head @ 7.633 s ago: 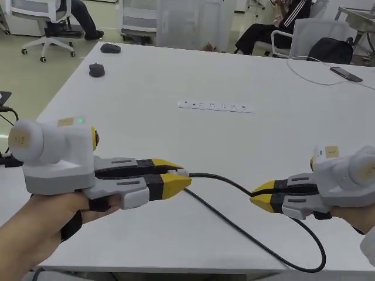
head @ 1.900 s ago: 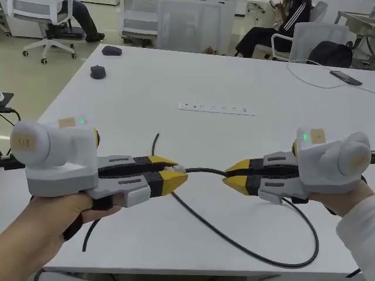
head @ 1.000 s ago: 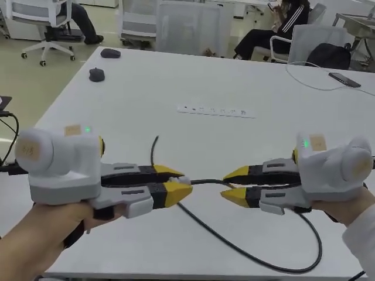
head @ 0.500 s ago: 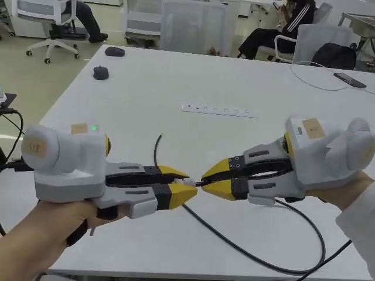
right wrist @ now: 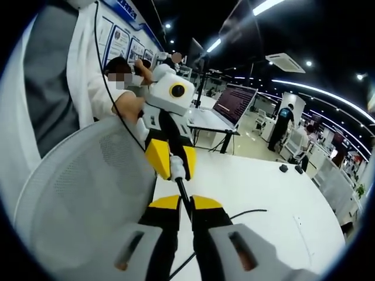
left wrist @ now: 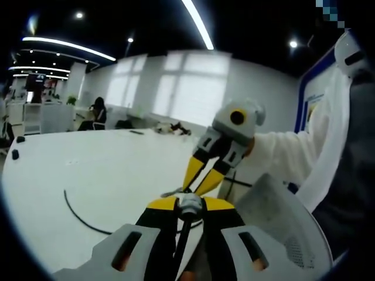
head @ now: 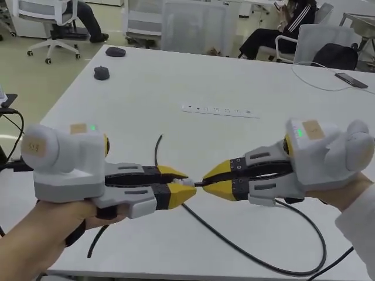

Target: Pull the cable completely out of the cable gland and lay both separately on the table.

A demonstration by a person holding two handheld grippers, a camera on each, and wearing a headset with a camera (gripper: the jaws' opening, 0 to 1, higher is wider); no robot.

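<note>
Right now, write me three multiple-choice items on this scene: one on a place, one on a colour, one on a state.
1. Where is the gland?
A. Flat on the table
B. In the left gripper
C. Hanging loose on the cable's far end

2. What colour is the cable?
A. Black
B. White
C. Red

3. The right gripper is:
A. Wide open
B. Shut on the cable
C. Set down on the table

Answers:
1 B: the white gland sits between that gripper's jaw tips.
2 A: every visible stretch of it is black.
3 B: its jaws close on the cable right beside the gland.
</note>
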